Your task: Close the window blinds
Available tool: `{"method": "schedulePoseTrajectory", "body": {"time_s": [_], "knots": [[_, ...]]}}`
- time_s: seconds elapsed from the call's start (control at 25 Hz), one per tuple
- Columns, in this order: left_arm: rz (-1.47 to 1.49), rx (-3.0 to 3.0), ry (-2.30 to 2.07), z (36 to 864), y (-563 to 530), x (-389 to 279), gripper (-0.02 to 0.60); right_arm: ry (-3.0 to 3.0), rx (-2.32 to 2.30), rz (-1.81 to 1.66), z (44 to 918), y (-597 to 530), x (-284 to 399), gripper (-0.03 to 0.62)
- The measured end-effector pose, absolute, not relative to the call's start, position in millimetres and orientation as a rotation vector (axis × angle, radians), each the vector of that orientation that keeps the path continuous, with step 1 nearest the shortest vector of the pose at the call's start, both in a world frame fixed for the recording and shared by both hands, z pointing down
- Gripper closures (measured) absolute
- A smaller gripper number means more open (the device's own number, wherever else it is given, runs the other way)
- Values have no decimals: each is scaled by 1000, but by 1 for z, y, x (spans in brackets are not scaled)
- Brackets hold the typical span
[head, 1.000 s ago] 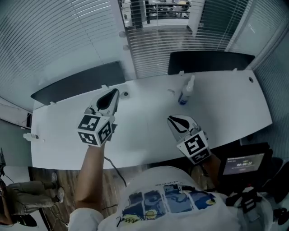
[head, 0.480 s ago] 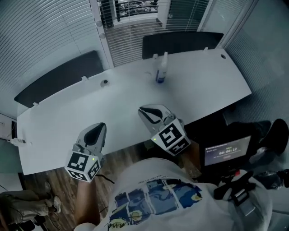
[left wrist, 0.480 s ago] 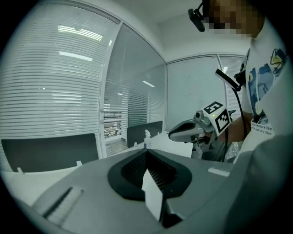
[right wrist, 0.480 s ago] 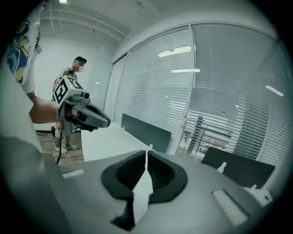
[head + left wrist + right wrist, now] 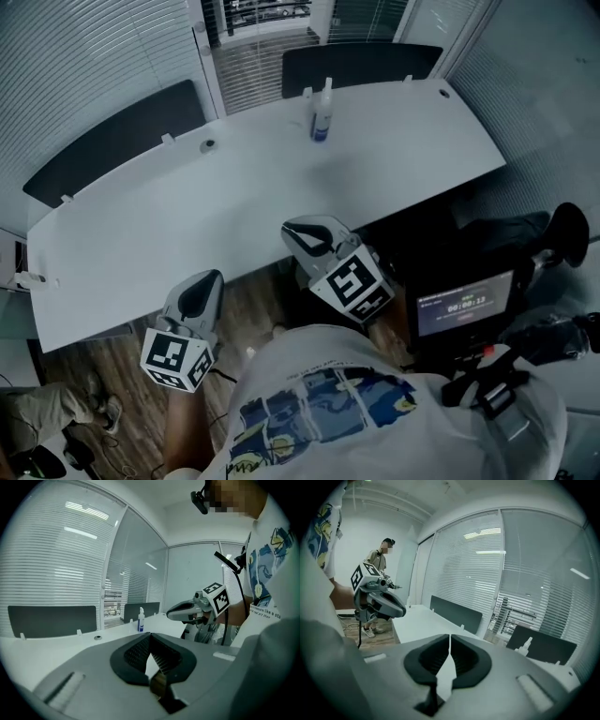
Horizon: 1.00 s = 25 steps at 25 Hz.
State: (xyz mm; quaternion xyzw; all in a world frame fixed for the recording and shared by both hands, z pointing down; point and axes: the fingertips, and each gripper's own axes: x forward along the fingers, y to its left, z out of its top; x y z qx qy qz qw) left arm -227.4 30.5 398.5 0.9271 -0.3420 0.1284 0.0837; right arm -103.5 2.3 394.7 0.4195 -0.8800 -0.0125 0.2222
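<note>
Window blinds (image 5: 89, 70) cover the glass behind the white desk (image 5: 234, 197); a narrower section (image 5: 258, 52) in the middle has see-through slats. The blinds (image 5: 56, 559) and the blinds (image 5: 464, 564) also fill both gripper views. My left gripper (image 5: 212, 277) hangs below the desk's near edge over the wooden floor, jaws shut and empty (image 5: 149, 641). My right gripper (image 5: 291, 231) is at the near edge, also shut with nothing between its pads (image 5: 450, 641). Both are far from the blinds. Each gripper shows in the other's view: the right gripper (image 5: 187, 611), the left gripper (image 5: 379, 603).
A spray bottle (image 5: 320, 112) stands at the desk's far side. Dark divider panels (image 5: 117, 141) (image 5: 361, 64) line the back edge. A small timer screen (image 5: 464, 305) sits to my right. Another person (image 5: 379, 559) stands at the far left of the right gripper view.
Both grippers have drawn back from over the desk toward me. The left one has dropped off the near edge; the right one now sits at the edge. Jaws stay shut.
</note>
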Motion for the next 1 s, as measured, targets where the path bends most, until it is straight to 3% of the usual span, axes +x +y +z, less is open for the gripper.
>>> {"method": "schedulePoseTrajectory", "body": {"time_s": [0.56, 1.0], "knots": [[347, 2747, -1032, 395, 104, -201, 574, -2474, 1153, -51, 385, 67, -78, 589], [281, 2712, -1021, 383, 180, -117, 574, -2515, 1111, -40, 383, 151, -2, 591]]}}
